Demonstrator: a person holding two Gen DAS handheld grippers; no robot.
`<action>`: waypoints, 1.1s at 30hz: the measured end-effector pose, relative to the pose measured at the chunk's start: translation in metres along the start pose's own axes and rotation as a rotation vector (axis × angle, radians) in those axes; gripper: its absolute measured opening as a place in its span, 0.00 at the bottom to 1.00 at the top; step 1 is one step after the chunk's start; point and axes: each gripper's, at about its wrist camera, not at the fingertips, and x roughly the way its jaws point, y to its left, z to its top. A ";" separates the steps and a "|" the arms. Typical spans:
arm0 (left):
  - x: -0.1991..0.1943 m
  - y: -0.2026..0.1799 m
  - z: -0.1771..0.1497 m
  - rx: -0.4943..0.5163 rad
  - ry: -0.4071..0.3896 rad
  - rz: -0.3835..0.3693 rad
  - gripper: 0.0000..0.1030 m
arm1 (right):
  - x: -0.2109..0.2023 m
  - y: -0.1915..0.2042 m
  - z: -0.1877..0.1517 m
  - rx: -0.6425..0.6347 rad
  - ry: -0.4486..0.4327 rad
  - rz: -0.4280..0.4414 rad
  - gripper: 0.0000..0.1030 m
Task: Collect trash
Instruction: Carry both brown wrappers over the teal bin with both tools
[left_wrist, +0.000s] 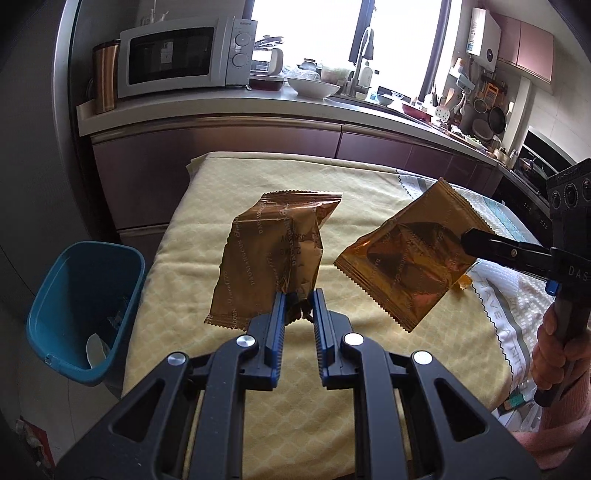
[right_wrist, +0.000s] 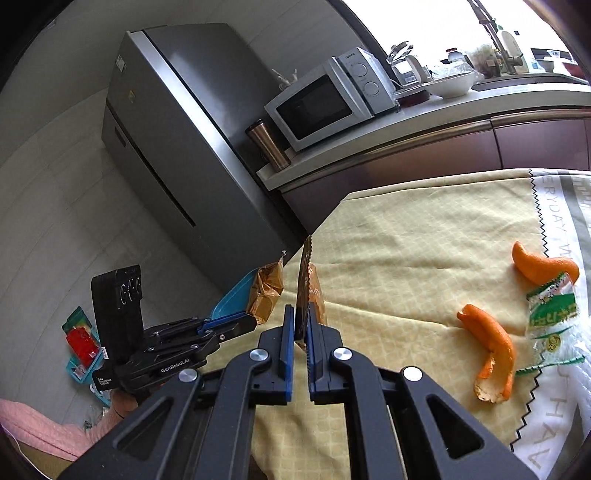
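Two gold wrappers are held above the worktop: one (left_wrist: 269, 258) clamped by the left gripper (left_wrist: 298, 306), one (left_wrist: 406, 258) by the right gripper (right_wrist: 302, 325). The teal bin (left_wrist: 85, 310) (apparently floor-standing) lies beyond the left edge, nearer the left gripper.

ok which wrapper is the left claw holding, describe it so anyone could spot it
Above the yellow tablecloth, two gold foil wrappers hang in the air. It is the crumpled gold wrapper nearer the blue bin, pinched in the left claw; the flat gold wrapper hangs sideways.

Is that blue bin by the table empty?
Not empty: the blue bin is open-topped, and pale scraps lie at its bottom. Otherwise mostly bare.
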 end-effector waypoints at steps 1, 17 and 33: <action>-0.002 0.001 -0.001 -0.002 -0.002 0.004 0.15 | 0.004 0.001 0.002 -0.002 0.003 0.007 0.05; -0.022 0.038 -0.009 -0.067 -0.029 0.084 0.15 | 0.058 0.022 0.023 -0.034 0.074 0.091 0.05; -0.039 0.074 -0.018 -0.133 -0.043 0.164 0.15 | 0.099 0.042 0.032 -0.045 0.138 0.153 0.05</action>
